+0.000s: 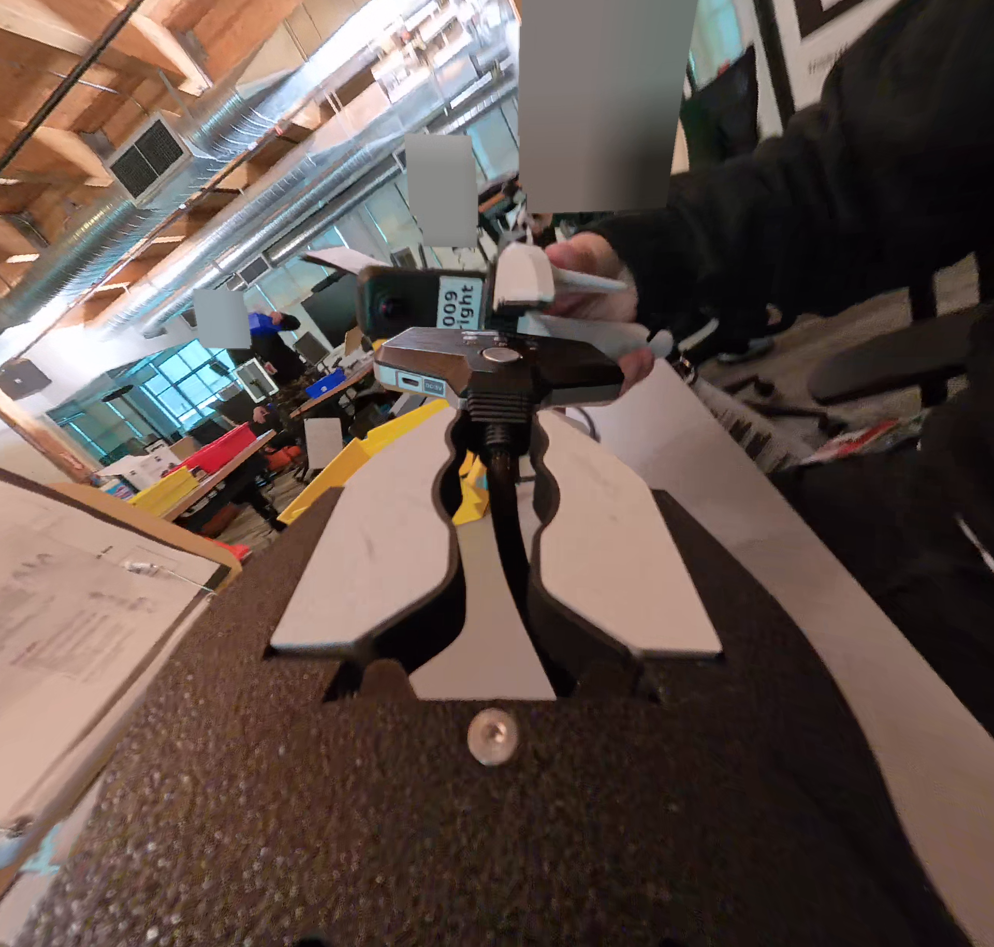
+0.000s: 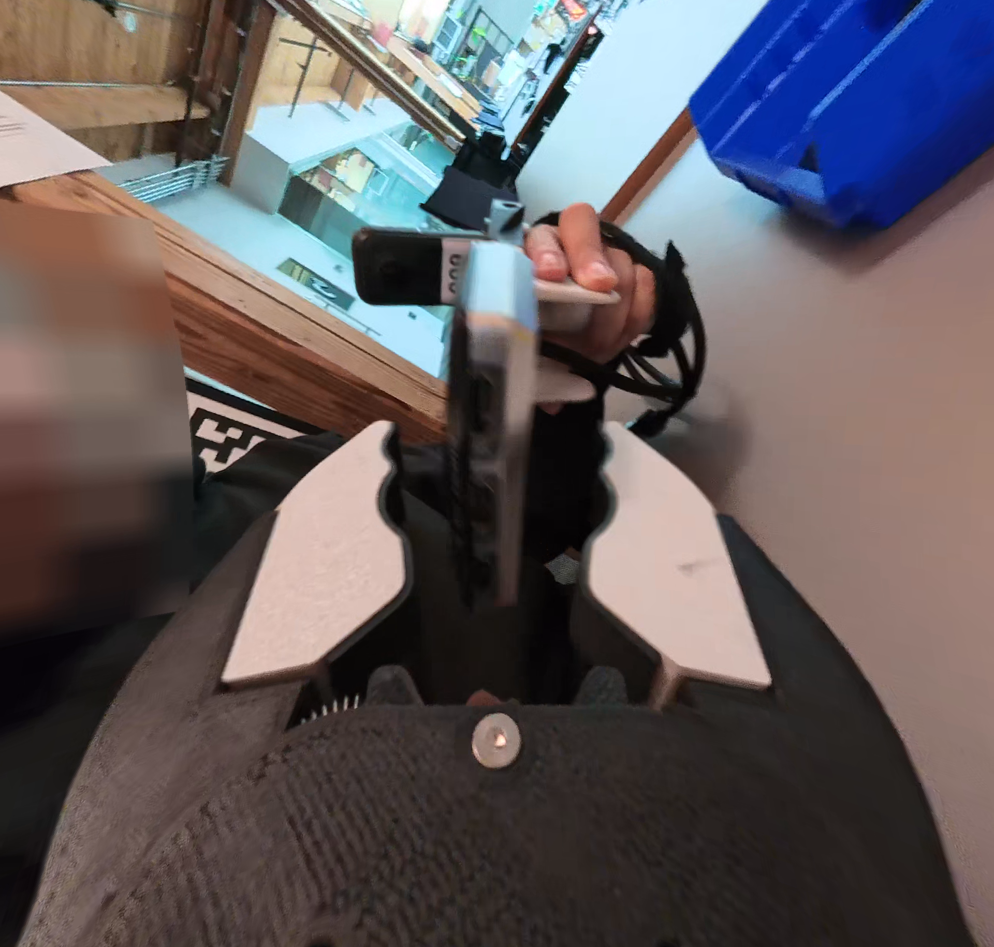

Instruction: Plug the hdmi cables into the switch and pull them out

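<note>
Workshop shelving is filling the background. At frame center, the left tool (image 1: 497, 469) is clamping the HDMI cable (image 1: 505, 496), plug seated in the switch (image 1: 497, 364). The right tool (image 2: 497, 491), fingers apart, is straddling the switch lengthwise.

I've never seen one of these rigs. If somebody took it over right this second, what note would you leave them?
Left gripper: shut on the plug; its cable runs back between the fingers.
Right gripper: open, one finger on each side of the switch, with gaps showing, so it is not gripping.
Switch: apparently carried by that plug alone.
Done: this plug looks seated in the switch.
Left: probably clamp the switch with the right gripper, then pull the plug out with the left.
</note>
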### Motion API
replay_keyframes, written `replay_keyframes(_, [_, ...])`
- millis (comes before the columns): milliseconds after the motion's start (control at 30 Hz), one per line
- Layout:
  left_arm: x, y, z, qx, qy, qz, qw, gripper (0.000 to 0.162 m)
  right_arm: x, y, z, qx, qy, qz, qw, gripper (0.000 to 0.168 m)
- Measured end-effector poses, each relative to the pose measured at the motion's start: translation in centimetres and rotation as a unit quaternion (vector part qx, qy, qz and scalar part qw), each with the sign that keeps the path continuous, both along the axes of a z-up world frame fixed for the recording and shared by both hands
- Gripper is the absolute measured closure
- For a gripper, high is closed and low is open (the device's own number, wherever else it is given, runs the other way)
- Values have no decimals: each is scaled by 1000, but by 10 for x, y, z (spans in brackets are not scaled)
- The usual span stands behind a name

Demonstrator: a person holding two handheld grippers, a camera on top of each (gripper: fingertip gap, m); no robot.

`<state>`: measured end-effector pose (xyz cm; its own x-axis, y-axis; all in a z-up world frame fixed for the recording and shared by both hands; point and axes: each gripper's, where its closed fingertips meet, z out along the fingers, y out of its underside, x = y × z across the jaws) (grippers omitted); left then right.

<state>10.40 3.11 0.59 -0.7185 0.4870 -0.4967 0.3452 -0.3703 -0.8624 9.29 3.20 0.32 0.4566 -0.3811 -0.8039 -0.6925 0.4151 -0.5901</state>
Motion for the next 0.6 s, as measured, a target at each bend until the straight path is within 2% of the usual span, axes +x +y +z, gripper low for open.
replay_keyframes(100, [-7, -6, -5, 4, -26, 11, 1000, 141, 5, 6, -1, -22, -6, 1, 1000, 144])
replay_keyframes(267, [-6, -16, -16, 26, -58, 43, 997, 140, 6, -5, -15, -92, -7, -7, 996, 144])
replay_keyframes(367, [-4, -17, -4, 15, -14, 51, 998, 136, 4, -20, -11, -163, -30, -19, 986, 144])
replay_keyframes(467, [5, 2, 37, -42, 76, 48, 995, 124, 2, -48, 20, -209, -80, -60, 973, 145])
replay_keyframes(600, [14, 36, 78, -83, 158, 16, 984, 122, -8, -101, 77, -307, -140, -133, 932, 145])
